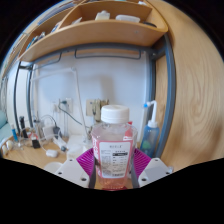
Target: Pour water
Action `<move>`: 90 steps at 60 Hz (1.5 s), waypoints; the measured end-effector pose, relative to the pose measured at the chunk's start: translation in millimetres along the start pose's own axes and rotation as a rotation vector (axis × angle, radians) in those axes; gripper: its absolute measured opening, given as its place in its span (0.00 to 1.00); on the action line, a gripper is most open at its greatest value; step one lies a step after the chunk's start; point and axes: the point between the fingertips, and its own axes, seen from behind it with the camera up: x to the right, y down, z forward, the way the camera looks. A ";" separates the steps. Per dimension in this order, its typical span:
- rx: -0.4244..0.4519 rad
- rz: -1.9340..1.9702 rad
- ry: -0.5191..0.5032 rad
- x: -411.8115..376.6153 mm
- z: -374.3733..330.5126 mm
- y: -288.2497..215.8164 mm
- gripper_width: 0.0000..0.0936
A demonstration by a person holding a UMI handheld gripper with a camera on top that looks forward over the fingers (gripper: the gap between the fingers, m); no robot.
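In the gripper view, a clear plastic bottle (113,148) with a white cap and a pink label stands upright between the two fingers, its long axis vertical and straight ahead of the gripper (113,165). The pink pads (86,158) sit against both sides of the label, so the gripper appears to be clamped on the bottle, though the lowest part of the contact is hidden and I cannot be wholly sure of the pressure. The bottle fills the middle of the view, in front of a desk (25,155) cluttered with small things. A wooden shelf (95,38) runs overhead, well beyond the bottle. No cup or other vessel to pour into can be seen, so the coming tilt depends on finding one.
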 end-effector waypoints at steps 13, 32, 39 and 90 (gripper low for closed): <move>-0.035 0.014 0.028 19.9 4.5 62.2 0.55; -0.029 0.045 0.077 25.3 1.1 66.3 0.71; -0.057 0.064 0.061 20.1 -18.8 69.0 0.83; -0.067 0.010 -0.048 -63.1 -199.2 -61.8 0.84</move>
